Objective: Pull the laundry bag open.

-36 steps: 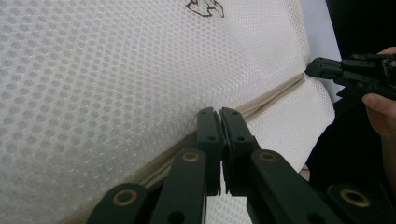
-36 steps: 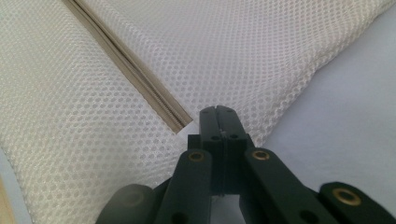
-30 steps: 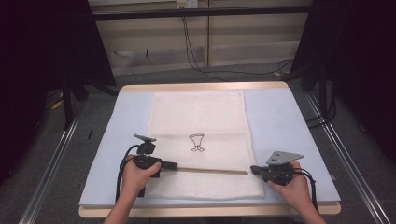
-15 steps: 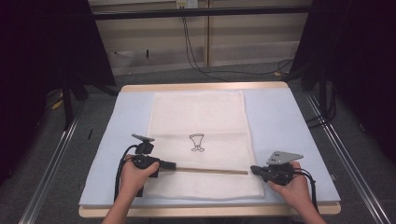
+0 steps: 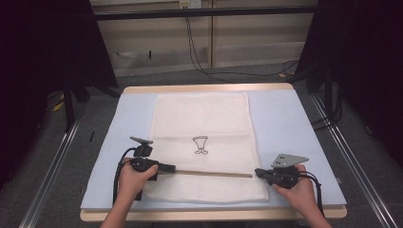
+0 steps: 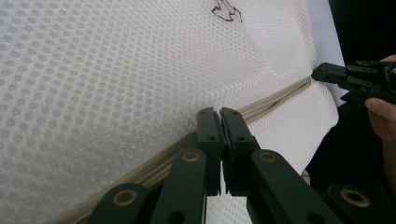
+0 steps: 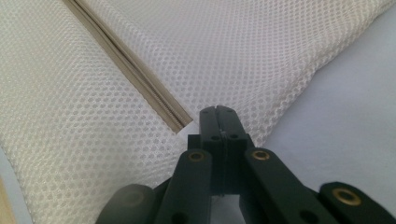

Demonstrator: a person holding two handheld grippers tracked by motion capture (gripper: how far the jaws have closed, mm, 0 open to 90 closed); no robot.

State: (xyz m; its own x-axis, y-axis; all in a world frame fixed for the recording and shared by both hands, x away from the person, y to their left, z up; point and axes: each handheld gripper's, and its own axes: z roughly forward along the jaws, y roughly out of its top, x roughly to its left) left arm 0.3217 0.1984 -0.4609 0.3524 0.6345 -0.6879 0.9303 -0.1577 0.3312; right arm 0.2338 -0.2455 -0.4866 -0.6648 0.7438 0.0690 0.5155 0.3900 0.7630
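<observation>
Surface: pale blue mat [image 5: 294, 137] is laid over a wooden table [image 5: 209, 214], with dark floor and cables behind it.
Left gripper [image 5: 167, 167]: jaws are seen pressed together at the left end of the zipper [image 5: 211, 174]; whether the pull or any mesh is pinched cannot be told.
Mesh bag [image 5: 204, 118]: it is spread flat at the middle of the mat, a small drawn emblem [image 5: 200, 145] on its front, the zipper line running across its near part.
Right gripper [image 5: 257, 173]: jaws are shut, tip set at the right end of the zipper, nothing visibly clamped.
Progress: judged early; the zipper appears fully closed, so opening the bag is left.
</observation>
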